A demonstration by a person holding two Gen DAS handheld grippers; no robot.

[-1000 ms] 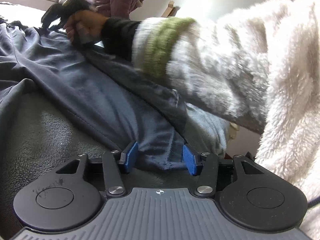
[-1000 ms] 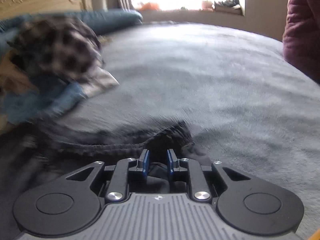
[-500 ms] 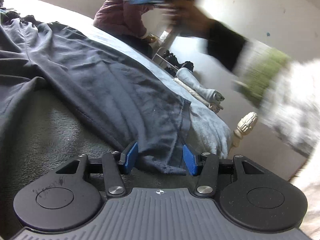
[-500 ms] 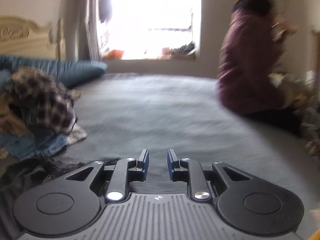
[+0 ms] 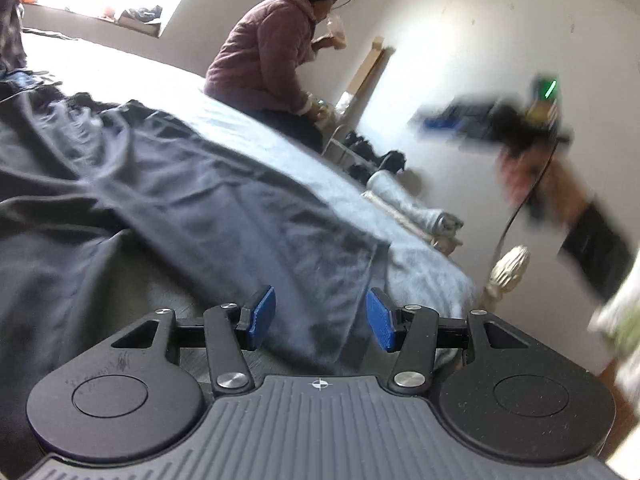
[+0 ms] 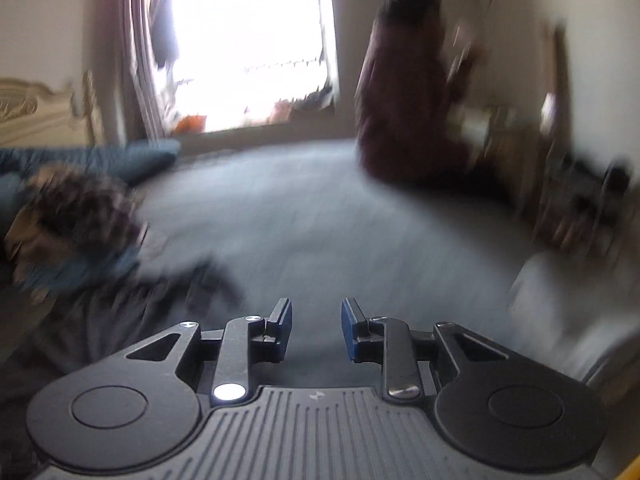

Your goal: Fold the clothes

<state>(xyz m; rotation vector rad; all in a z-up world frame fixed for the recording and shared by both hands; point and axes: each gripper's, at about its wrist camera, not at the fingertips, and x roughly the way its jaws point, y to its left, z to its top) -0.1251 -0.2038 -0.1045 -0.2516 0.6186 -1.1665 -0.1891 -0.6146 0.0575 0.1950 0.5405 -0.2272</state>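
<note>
My left gripper straddles the limp, light dark garment unpinched, right gripper opening empty; I'd pinch its hem.

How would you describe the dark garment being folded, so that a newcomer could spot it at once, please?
Start at the grey bed. The dark garment lies spread flat across its near side, its hem by the left hand-held gripper. Unlike the heaped checked clothes by the headboard, it is plain and navy-grey.

A big dark blue piece of clothing lies spread out and wrinkly on the bed, and its near edge sits loose between the two open fingers of the left gripper.
</note>
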